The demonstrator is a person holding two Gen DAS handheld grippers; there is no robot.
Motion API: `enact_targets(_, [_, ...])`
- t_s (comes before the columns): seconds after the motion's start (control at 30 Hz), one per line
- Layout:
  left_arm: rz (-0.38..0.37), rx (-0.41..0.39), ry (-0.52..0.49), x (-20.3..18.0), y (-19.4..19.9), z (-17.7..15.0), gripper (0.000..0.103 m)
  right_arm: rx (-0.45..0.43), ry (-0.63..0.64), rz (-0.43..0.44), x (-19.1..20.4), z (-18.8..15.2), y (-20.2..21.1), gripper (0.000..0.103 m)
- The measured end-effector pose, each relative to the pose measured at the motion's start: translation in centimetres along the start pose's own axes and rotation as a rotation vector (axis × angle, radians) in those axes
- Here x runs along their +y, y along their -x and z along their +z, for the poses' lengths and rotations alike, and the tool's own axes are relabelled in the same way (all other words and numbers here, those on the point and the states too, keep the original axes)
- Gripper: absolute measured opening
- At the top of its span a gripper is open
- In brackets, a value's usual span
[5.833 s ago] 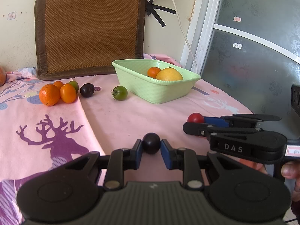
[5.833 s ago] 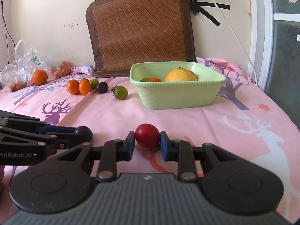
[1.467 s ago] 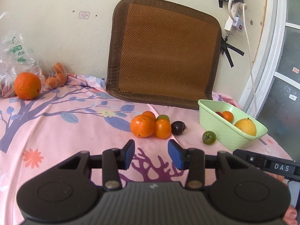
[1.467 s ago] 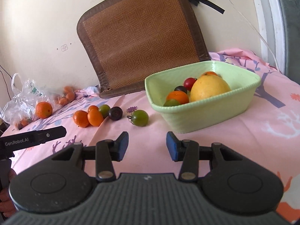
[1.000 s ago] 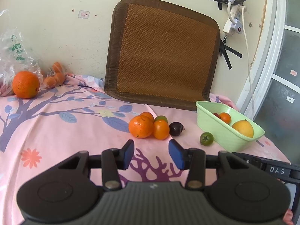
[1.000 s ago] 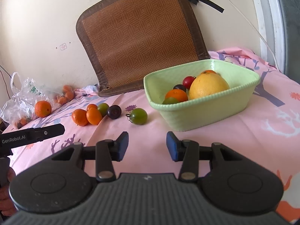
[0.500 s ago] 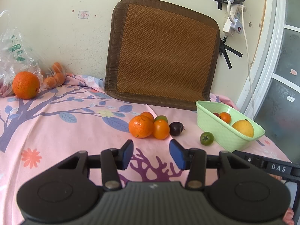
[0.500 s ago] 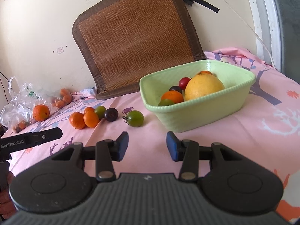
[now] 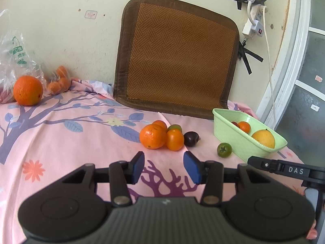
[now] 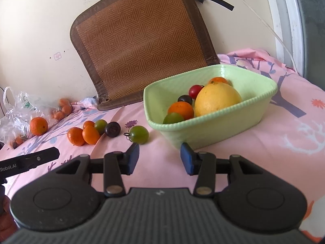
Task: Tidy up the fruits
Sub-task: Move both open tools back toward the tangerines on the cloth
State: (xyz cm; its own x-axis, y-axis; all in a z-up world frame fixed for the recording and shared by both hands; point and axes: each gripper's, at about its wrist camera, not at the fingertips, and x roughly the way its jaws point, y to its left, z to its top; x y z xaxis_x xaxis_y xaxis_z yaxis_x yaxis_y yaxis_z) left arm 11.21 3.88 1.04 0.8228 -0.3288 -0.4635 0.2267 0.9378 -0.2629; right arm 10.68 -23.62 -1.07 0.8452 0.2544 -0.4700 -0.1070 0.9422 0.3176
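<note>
Both tools hang above the pink tablecloth [image 9: 67,142] with nothing between their blue pads. The left gripper [image 9: 164,167] has its jaws apart and faces a cluster of small fruit: 2 oranges [image 9: 152,136], an orange tomato [image 9: 174,139], a green one [image 9: 175,127] tucked behind, and a dark tomato [image 9: 191,138] just beside them. A green tomato [image 10: 139,134] lies alone between that cluster and the green basket [image 10: 215,128].

The right gripper [image 10: 160,158] also stands parted and empty, its pads just short of the basket's near wall. The basket holds a large yellow citrus [image 10: 217,98], an orange [image 10: 181,110], a red tomato [image 10: 195,90], a dark tomato [image 10: 185,98], a green fruit [image 10: 173,118] and what seems to be another orange mostly hidden behind the citrus.

A woven mat [image 9: 174,57] leans on the wall. A big orange [image 9: 28,90] sits far left by a plastic bag [image 9: 14,46].
</note>
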Motion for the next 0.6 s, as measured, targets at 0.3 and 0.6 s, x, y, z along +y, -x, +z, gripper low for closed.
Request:
enact_targets(0.3, [0.003, 0.004, -0.001, 0.0, 0.0, 0.0, 0.043, -0.025, 0.062, 0.06, 1.4, 0.3, -0.2, 0.045])
enact_targets(0.6, [0.005, 0.008, 0.0, 0.0, -0.1, 0.0, 0.043, -0.04, -0.017, 0.049, 0.5, 0.4, -0.4, 0.038])
